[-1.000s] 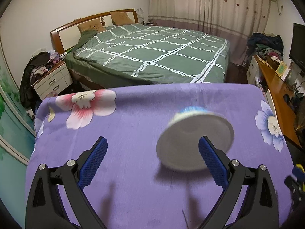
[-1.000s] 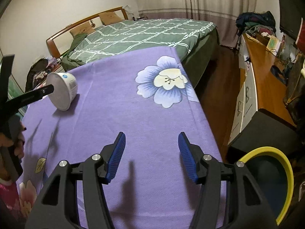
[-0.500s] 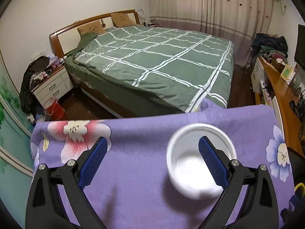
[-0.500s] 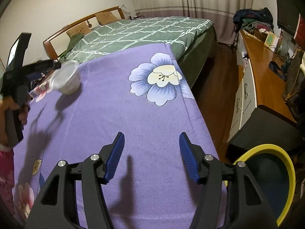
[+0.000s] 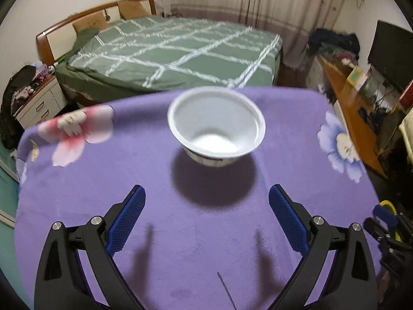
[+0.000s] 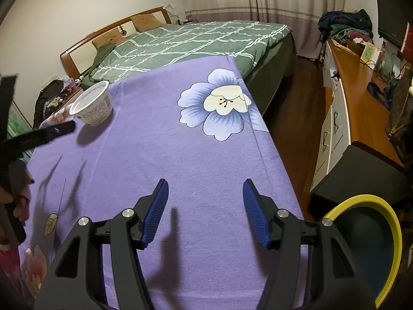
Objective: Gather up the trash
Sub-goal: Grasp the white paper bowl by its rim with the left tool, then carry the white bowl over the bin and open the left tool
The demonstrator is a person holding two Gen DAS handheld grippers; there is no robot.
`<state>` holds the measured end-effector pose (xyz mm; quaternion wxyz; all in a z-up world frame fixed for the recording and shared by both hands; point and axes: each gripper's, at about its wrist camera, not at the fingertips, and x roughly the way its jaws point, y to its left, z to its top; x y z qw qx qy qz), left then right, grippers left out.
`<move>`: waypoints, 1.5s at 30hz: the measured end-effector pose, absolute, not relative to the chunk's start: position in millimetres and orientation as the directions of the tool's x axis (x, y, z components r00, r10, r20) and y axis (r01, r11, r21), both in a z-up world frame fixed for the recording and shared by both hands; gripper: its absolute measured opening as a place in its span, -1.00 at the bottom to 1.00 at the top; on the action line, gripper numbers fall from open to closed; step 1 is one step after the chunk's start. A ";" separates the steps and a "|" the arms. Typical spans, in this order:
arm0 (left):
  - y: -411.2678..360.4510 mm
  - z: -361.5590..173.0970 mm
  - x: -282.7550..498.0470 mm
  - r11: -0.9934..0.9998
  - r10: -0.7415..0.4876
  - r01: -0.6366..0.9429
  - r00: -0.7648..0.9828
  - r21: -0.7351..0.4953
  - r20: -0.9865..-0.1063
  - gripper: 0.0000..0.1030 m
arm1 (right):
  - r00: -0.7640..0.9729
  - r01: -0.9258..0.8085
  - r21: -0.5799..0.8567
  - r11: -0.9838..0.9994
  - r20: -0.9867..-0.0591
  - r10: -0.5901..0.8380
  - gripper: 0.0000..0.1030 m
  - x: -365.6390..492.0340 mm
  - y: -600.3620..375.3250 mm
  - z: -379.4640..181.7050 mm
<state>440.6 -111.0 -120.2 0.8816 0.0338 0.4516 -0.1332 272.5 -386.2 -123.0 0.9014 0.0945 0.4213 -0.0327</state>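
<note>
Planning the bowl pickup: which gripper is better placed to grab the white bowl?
Left. The left gripper is open and faces the white bowl directly; the right gripper sits far across the purple cloth, beside the yellow-rimmed bin.

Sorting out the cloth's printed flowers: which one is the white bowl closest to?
The pink flower, at the cloth's left edge in the left wrist view. The white bowl sits farther from the blue flower on the right.

bowl (image 5: 216,126) on table (image 5: 160,235), far end, ahead of left gripper (image 5: 206,206), clear of its fingers | right gripper (image 6: 205,204) over table's near right part | bin (image 6: 382,235) on floor right of table | bed (image 6: 191,41) behind table
</note>
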 end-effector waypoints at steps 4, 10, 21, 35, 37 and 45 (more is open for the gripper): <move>-124.8 -133.9 458.0 0.971 -0.172 0.234 0.560 -0.044 -0.810 0.85 | 0.644 0.145 0.144 0.979 -0.765 0.017 0.11 272.8 -386.8 -123.2; -128.6 -138.6 489.4 0.987 -0.126 0.155 0.579 -0.043 -0.805 0.85 | 0.644 0.151 0.128 0.980 -0.765 0.001 0.12 272.5 -386.0 -124.4; -127.0 -152.3 526.4 0.994 -0.104 0.089 0.578 -0.064 -0.809 0.67 | 0.638 0.155 0.117 0.981 -0.770 -0.009 0.12 273.2 -386.5 -126.5; -112.2 -138.5 487.9 0.991 -0.121 0.115 0.613 -0.063 -0.781 0.47 | 0.632 0.154 0.100 0.983 -0.775 -0.020 0.12 275.1 -389.0 -129.6; -109.1 -131.9 473.1 0.990 -0.130 0.127 0.617 -0.065 -0.776 0.47 | 0.632 0.154 0.093 0.984 -0.775 -0.026 0.12 275.2 -389.0 -129.7; -98.5 -101.8 378.5 0.979 -0.179 0.193 0.647 -0.068 -0.742 0.47 | 0.630 0.155 0.082 0.984 -0.775 -0.035 0.13 274.7 -386.4 -130.3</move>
